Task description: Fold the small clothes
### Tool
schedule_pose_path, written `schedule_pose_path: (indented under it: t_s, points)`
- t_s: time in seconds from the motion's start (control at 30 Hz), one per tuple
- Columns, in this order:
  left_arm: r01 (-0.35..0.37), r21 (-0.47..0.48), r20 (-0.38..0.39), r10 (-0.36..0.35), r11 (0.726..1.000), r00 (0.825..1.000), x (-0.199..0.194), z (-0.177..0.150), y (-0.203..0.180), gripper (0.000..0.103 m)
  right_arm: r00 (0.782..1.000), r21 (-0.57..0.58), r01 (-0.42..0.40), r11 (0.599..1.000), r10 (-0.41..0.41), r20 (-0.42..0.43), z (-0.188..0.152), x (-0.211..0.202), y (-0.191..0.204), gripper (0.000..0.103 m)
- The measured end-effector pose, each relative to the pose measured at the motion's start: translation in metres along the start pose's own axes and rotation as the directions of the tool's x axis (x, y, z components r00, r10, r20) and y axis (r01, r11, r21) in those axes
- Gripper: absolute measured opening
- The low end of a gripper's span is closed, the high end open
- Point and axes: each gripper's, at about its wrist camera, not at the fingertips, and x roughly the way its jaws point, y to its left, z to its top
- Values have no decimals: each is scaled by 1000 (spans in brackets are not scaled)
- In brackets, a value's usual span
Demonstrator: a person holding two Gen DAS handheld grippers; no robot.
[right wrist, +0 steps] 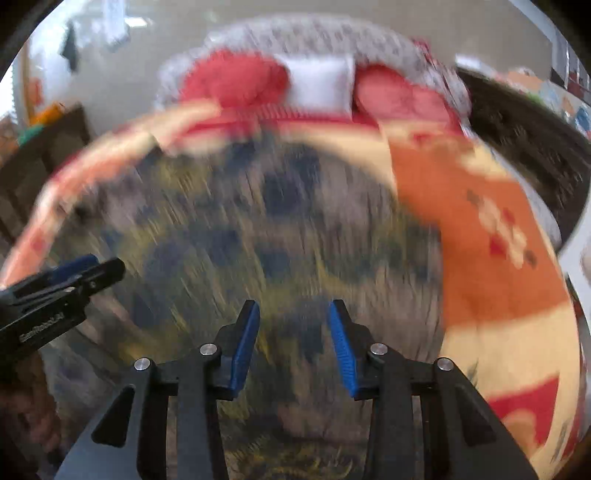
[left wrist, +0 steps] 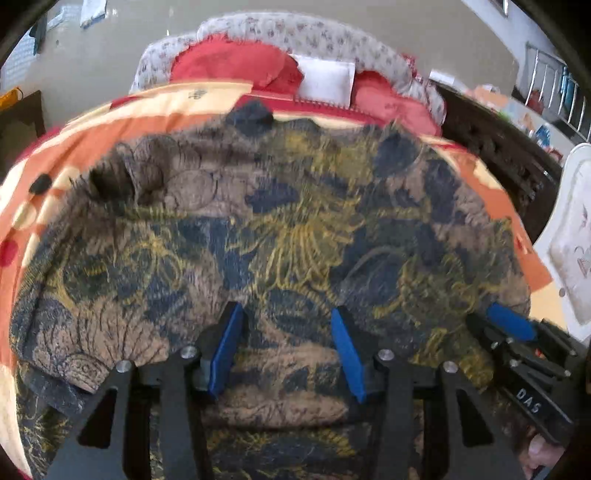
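A small garment [left wrist: 295,221] with a dark blue, brown and yellow flower print lies spread on an orange and cream blanket [left wrist: 74,140]. My left gripper [left wrist: 286,307] hovers over its near part, blue pads apart, nothing pinched between them. At the garment's right edge is my right gripper [left wrist: 509,325]. In the right wrist view, which is badly blurred, the garment [right wrist: 258,221] fills the middle. My right gripper [right wrist: 293,302] stands open above it with only cloth behind the gap. The left gripper [right wrist: 74,269] reaches in from the left edge.
The blanket [right wrist: 480,240] covers a bed. Red pillows [left wrist: 229,62] and a white pillow [left wrist: 327,79] lie at the far end against a flowered grey cover [left wrist: 295,29]. A dark wooden frame [left wrist: 498,147] runs along the right side, with a white object [left wrist: 576,240] beyond it.
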Motion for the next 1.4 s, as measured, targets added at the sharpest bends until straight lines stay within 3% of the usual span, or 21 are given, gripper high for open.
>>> schedule_pose_path:
  t_s: [0.1,0.17,0.23,0.3,0.37,0.4,0.5,0.63,0.7,0.73,0.87,1.0,1.2,1.27,1.33,1.4]
  points:
    - [24,-11,-6,-24,1000,1000,5,2,3,61,1000,19,-12,1000,12,17,0,1,-4,29]
    - [28,22,-22,-28,999,999,8,5,-2,71,1000,11,-9,1000,9,13,1,3,-2,31]
    - [14,50,-65,-11,999,998,1,10,-5,70,1000,11,-11,1000,11,13,2,6,-5,32]
    - [45,12,-75,-44,999,996,-22,13,3,70,999,23,-43,999,43,-1,4,5,-9,32]
    - [88,-34,-21,-89,996,996,-65,13,23,72,997,4,-43,999,43,-58,10,-10,-10,29]
    - [87,-34,-1,-88,996,996,-83,10,31,75,999,-3,-26,1000,25,-46,9,-22,-9,29]
    - [61,-40,16,-60,997,998,-129,-12,60,78,999,-31,6,999,-4,39,-13,-71,-11,32]
    - [69,-77,-48,-73,995,996,-165,-60,97,78,999,-18,-20,1000,19,-50,-57,-76,-11,32]
    - [55,-77,-90,-61,996,994,-178,-84,109,78,994,-78,4,997,-12,-110,-81,-64,-5,32]
    - [45,-80,-103,-53,996,993,-182,-95,113,78,999,-125,26,992,-29,-28,-89,-71,0,33]
    - [31,-125,-164,-52,992,985,-196,-148,136,78,999,-155,47,987,-48,2,-94,-72,2,34]
    - [99,-120,-150,-117,988,982,-213,-185,141,79,997,-174,75,982,-68,47,-99,-75,5,34]
    - [247,-133,-167,-267,960,949,-220,-203,138,82,996,-178,81,981,-71,61,-103,-75,5,35]
    - [310,-165,-174,-337,936,925,-222,-207,144,81,996,-174,76,982,-66,63,-102,-75,5,35]
    - [358,-187,-195,-391,915,899,-226,-213,147,69,996,-168,67,983,-57,64,-103,-76,3,35]
    - [375,-169,-186,-403,911,896,-239,-220,149,64,996,-169,64,984,-54,66,-103,-76,3,35]
